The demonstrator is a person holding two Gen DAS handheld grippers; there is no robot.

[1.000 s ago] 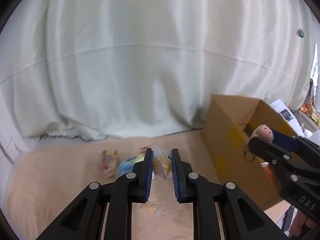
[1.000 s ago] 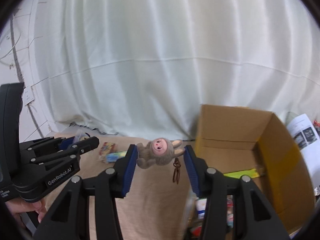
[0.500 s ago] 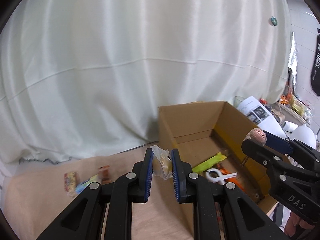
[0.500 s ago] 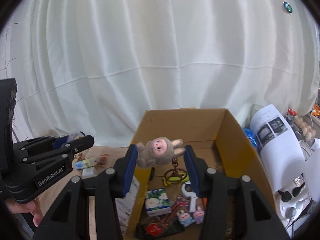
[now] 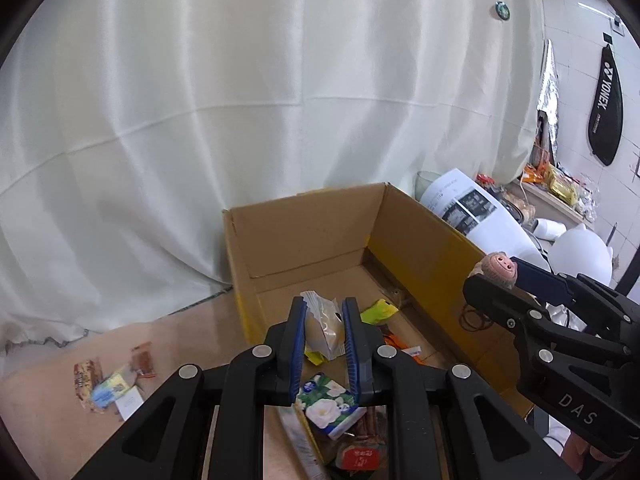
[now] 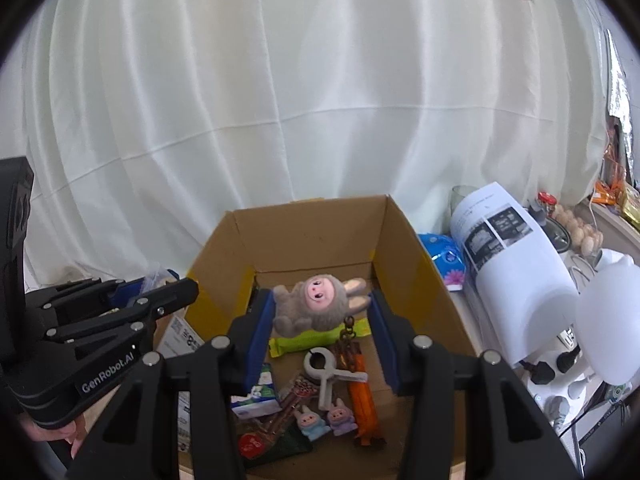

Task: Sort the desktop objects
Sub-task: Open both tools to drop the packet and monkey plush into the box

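Note:
My left gripper point(image 5: 323, 330) is shut on a clear wrapped pastry packet point(image 5: 325, 326) and holds it above the near left part of the open cardboard box point(image 5: 304, 232). My right gripper point(image 6: 320, 322) is shut on a grey plush bunny keychain point(image 6: 320, 306) and holds it over the middle of the box point(image 6: 312, 232). The bunny also shows in the left wrist view point(image 5: 496, 266). Inside the box lie a green wrapper point(image 6: 316, 336), a white clip point(image 6: 324, 376), an orange bar point(image 6: 364, 400), a tissue pack point(image 5: 330, 404) and two small bunny figures point(image 6: 324, 420).
Several snack packets point(image 5: 108, 380) lie on the wooden tabletop point(image 5: 192, 344) left of the box. A white curtain point(image 5: 240, 120) hangs behind. Right of the box are a rolled printed sheet point(image 6: 516, 264), a blue pack point(image 6: 446, 260), white appliances and cables.
Both grippers have swung right from the tabletop to above the open box, each still holding its object. The box interior has come into full view.

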